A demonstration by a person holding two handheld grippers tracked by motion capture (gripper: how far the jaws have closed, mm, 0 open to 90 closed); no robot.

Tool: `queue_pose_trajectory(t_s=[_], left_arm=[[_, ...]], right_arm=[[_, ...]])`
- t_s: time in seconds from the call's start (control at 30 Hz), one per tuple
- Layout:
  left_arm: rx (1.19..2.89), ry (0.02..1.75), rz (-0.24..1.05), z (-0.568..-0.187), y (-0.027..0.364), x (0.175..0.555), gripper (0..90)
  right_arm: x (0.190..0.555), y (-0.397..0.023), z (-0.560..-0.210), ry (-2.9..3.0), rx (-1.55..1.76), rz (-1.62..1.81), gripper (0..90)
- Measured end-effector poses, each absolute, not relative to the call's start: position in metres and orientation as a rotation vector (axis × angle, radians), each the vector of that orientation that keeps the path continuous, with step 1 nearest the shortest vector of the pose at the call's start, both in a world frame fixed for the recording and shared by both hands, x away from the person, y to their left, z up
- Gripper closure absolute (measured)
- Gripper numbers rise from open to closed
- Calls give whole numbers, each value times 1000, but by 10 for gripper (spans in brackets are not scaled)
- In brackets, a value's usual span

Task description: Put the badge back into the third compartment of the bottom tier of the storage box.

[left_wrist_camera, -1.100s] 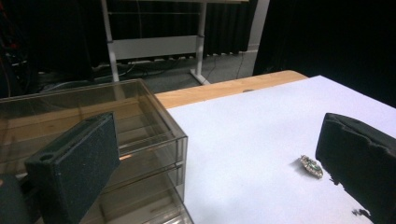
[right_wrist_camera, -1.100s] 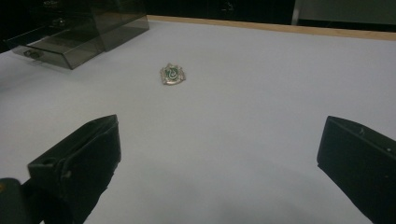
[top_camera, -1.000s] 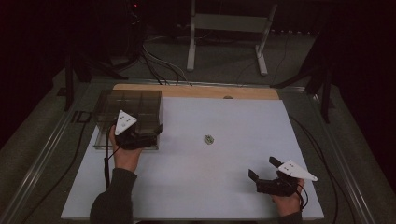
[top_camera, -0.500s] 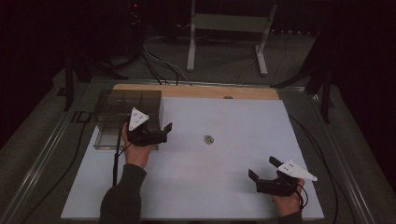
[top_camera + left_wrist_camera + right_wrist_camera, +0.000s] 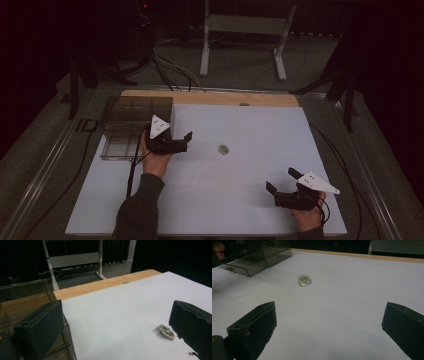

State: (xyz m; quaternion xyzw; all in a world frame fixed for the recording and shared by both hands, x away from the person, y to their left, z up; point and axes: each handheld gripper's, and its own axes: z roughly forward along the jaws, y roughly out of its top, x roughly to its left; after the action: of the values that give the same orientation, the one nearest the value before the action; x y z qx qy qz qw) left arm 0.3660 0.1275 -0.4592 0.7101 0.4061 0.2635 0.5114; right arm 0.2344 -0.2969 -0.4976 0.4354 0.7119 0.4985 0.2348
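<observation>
Small flat green-and-gold metal badge [image 5: 223, 149] on white surface [image 5: 240, 200]: light, stiff, thin; pinch by edges. Left gripper [image 5: 183, 141] fingers open nr it; right gripper [image 5: 281, 182] fingers open, empty.

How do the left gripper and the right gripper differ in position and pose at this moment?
The left gripper hovers beside the smoky transparent plastic box, close to the small green-and-silver brooch; the right gripper sits at the near right edge of the white table sheet, far from the brooch. The left gripper points right toward the brooch; the right points up-left. Both are open and hold nothing.
</observation>
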Motion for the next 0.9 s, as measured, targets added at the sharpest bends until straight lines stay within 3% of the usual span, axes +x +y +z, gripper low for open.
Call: queue_pose_trajectory(t_s=[0.9], left_arm=[[1800, 938, 529, -483, 69, 388, 9]], right_arm=[[235, -296, -498, 1959, 1186, 1371, 2]])
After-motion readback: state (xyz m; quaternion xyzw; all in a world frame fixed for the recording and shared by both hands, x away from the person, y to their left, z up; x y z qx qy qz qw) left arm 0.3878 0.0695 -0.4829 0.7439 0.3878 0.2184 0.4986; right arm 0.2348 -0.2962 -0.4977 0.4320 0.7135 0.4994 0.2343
